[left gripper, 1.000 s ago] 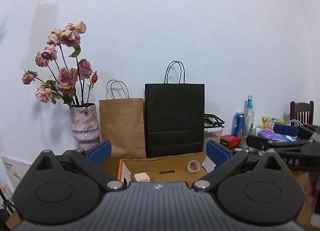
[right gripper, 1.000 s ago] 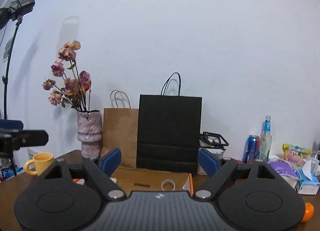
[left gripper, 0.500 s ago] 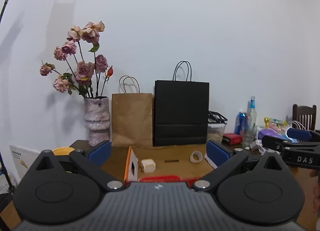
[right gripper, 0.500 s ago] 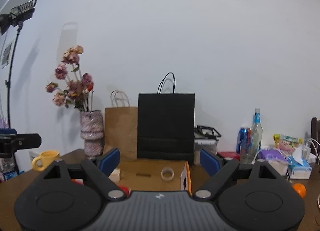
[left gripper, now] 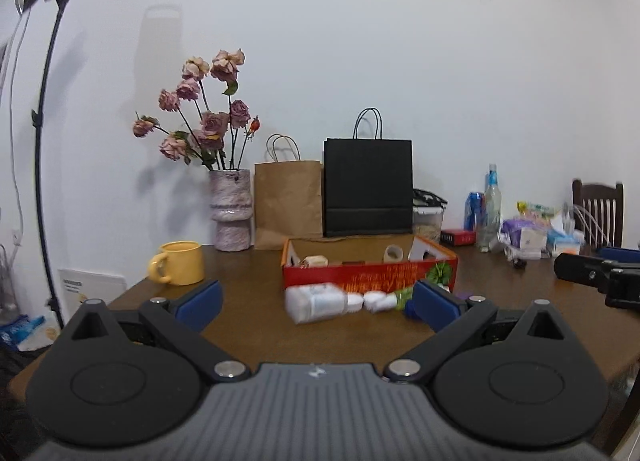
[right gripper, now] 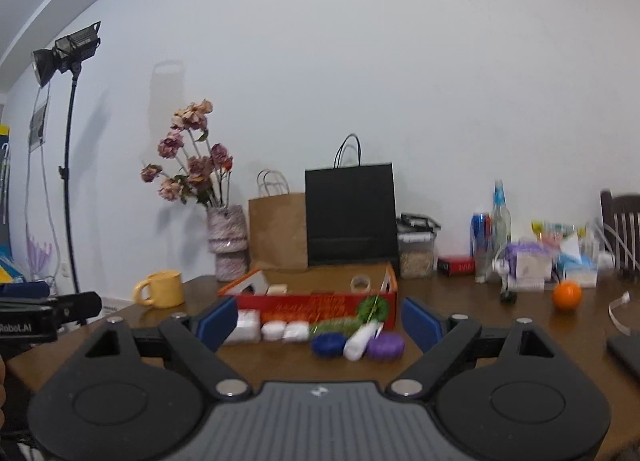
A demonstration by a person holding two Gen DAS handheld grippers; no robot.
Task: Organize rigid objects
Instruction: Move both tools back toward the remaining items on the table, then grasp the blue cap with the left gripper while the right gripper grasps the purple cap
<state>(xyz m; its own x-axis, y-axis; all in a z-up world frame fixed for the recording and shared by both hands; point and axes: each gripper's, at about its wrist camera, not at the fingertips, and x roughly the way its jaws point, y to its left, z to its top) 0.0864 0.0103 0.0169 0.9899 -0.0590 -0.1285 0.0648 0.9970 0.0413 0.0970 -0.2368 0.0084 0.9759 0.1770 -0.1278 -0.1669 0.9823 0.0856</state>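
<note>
Approach step: left gripper [left gripper: 316,303] wide, empty; right gripper [right gripper: 318,319] just opened, empty. Descend slowly onto one bottle [left gripper: 316,303], then lift into box [left gripper: 368,275].

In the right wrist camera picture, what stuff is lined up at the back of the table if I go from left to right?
Yellow mug → flower vase → brown paper bag → black paper bag → clear food container → small red box → blue can → clear bottle → orange.
</note>
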